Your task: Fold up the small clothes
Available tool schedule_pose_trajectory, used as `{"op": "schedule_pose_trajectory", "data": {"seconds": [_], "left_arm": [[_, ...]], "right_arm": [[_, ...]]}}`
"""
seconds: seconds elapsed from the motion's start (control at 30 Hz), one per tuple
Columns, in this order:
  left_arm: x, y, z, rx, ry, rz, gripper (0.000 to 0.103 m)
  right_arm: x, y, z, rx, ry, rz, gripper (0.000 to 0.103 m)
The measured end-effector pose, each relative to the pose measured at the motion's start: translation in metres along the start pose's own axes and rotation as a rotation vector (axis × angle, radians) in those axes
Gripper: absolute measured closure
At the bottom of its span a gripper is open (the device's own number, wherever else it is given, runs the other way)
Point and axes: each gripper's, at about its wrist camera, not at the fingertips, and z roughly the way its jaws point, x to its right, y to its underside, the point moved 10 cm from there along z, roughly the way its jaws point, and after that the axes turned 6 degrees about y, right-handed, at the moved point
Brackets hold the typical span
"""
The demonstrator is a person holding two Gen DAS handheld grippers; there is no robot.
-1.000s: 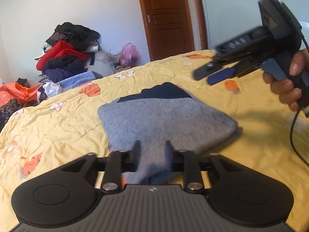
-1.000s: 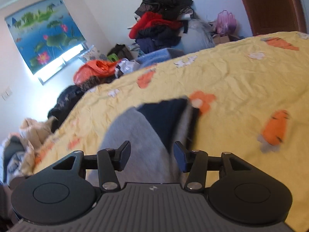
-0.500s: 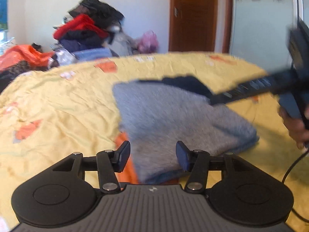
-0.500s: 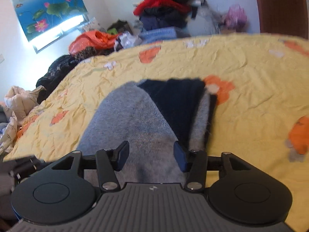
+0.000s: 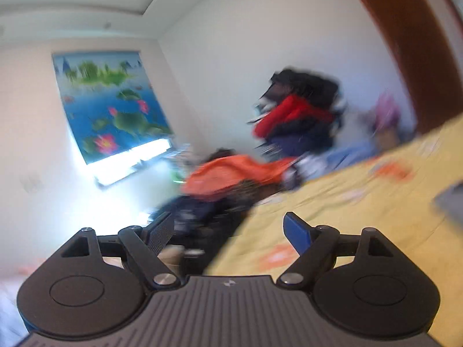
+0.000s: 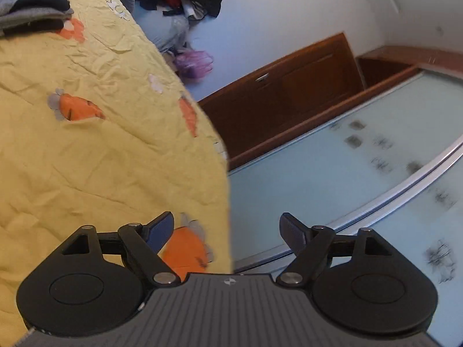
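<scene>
While your right gripper (image 6: 225, 231) and left gripper (image 5: 228, 231) both gape wide on nothing, your folded sweater (image 6: 29, 5), grey over a navy layer, lies flat on the yellow carrot-print bedspread (image 6: 101, 150) at eleven o'clock in the right wrist view, well apart.

The left gripper (image 5: 228, 232) has its jaws spread wide with nothing between them, and its camera view is tilted and blurred. One finger (image 5: 298, 235) shows a blue pad. The right gripper (image 6: 227, 231) is also spread wide and holds nothing; its view is rolled steeply to one side, and its fingers (image 6: 160, 231) are sharp.
</scene>
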Motion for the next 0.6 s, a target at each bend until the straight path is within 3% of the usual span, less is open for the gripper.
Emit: {"op": "schedule_pose_trajectory", "data": {"seconds": [0.03, 0.1, 0.2, 0.3, 0.37, 0.43, 0.6], "left_arm": [[0.028, 0.005, -0.004, -0.007, 0.084, -0.06, 0.019], [0.089, 0.022, -0.012, -0.054, 0.218, -0.134, 0.019], [0.189, 0.064, -0.023, -0.206, 0.415, -0.197, 0.019], [0.252, 0.099, -0.034, -0.385, 0.493, -0.253, 0.019], [0.27, 0.113, -0.039, -0.48, 0.516, -0.31, 0.019], [0.279, 0.131, -0.047, -0.552, 0.53, -0.344, 0.019], [0.281, 0.137, -0.054, -0.555, 0.503, -0.317, 0.01]], "right_arm": [[-0.003, -0.006, -0.006, 0.008, -0.054, 0.074, 0.016], [-0.021, -0.029, -0.026, 0.036, -0.242, 0.273, 0.011], [-0.057, -0.07, -0.065, 0.054, -0.539, 0.608, 0.006], [-0.108, -0.095, -0.093, -0.052, -0.811, 0.801, 0.004], [-0.137, -0.103, -0.108, -0.098, -0.88, 0.785, 0.005], [-0.158, -0.104, -0.12, -0.136, -0.865, 0.741, 0.005], [-0.193, -0.094, -0.13, -0.247, -0.856, 0.693, 0.0]]}}
